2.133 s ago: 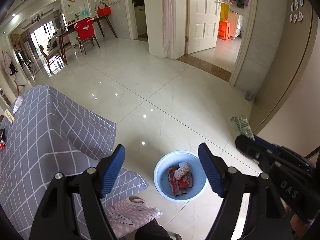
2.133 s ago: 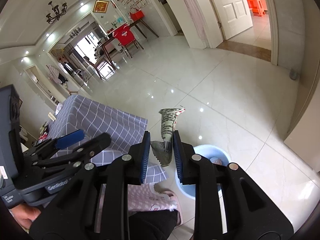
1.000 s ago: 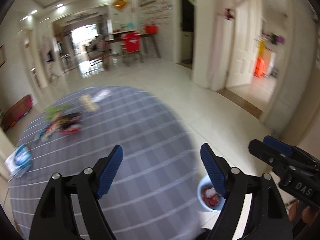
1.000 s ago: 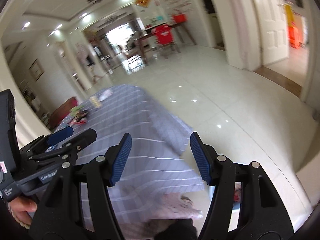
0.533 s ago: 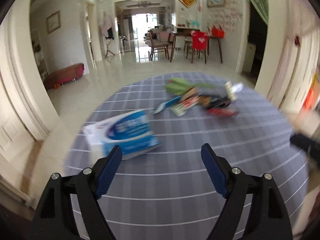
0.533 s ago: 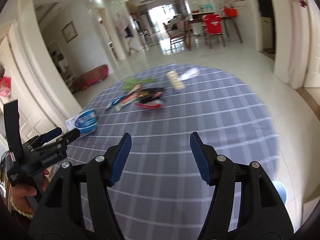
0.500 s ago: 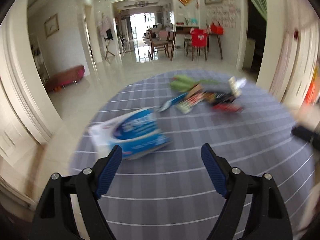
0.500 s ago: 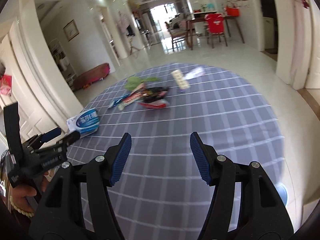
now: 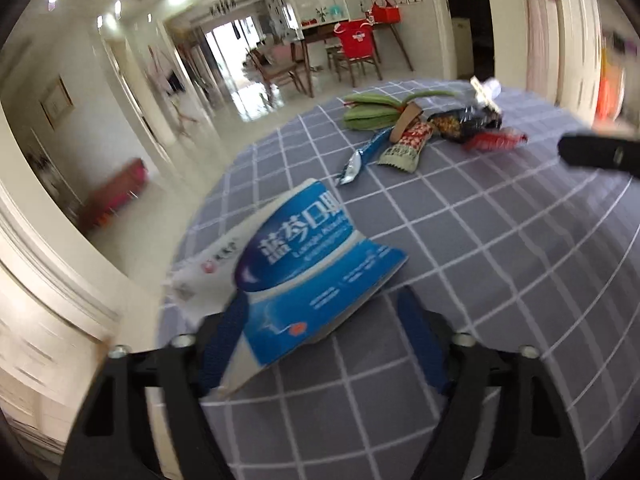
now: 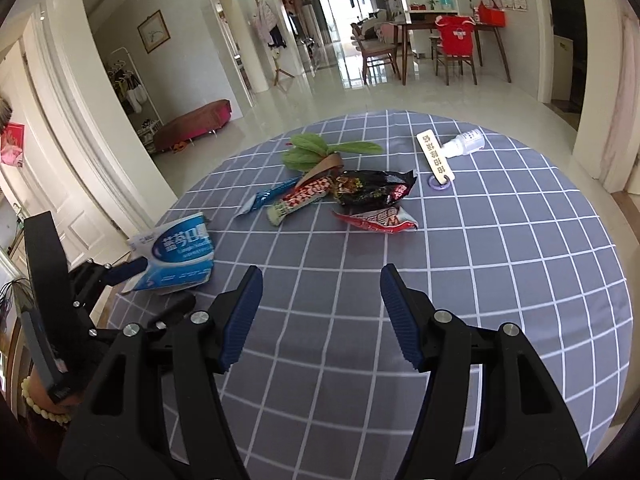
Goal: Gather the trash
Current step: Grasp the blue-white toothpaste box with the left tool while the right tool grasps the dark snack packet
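Checked grey cloth covers the round counter (image 10: 520,280) in a bright tiled room. Left gripper (image 9: 320,344), fingers spread, straddles a crumpled blue box (image 9: 304,272) at the counter's edge, seemingly to grab it. Right gripper (image 10: 320,312) hovers released, facing wrappers (image 10: 360,196) mid-counter.

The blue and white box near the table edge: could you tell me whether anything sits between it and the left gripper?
Nothing visible does. The left gripper is open, its fingers already on either side of the blue and white box; only checked tablecloth lies around it, and the wrappers sit farther back.
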Demonstrator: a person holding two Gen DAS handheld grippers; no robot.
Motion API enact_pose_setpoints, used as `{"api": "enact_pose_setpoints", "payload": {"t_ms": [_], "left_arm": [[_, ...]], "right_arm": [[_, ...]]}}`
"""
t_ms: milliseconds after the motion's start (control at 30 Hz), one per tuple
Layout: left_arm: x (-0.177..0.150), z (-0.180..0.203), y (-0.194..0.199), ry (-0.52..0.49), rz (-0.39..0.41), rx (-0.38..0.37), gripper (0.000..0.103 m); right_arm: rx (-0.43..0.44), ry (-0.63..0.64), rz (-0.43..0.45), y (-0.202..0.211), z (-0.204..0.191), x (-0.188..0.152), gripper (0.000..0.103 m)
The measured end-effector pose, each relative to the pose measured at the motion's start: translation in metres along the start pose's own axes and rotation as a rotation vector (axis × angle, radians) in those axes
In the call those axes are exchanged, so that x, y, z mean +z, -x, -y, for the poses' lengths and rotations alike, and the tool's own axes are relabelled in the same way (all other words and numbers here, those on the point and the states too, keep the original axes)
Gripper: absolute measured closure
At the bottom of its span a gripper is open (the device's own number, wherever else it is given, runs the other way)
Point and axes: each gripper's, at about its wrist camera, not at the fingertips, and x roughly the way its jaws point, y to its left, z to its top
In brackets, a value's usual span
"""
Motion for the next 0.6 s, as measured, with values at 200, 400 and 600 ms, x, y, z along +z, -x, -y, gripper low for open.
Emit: {"api": "enact_pose_setpoints", "payload": {"t_ms": [200, 400, 600], "left_arm": [[0.016, 0.002, -0.011, 0.013, -0.002, -0.030, 0.084], [0.040, -0.011, -0.002, 0.174, 0.059, -0.019, 0.097], [0.053, -0.014, 0.013, 0.238, 0.119, -0.046, 0.101]], "right_arm": [[-0.014, -0.023, -0.023, -0.020, 0.011, 0.011, 0.042], [-0.052, -0.065, -0.041, -0.044, 0.024, 0.026, 0.038], [-0.047, -0.117, -0.031, -0.064, 0.041, 0.046, 0.035]]}}
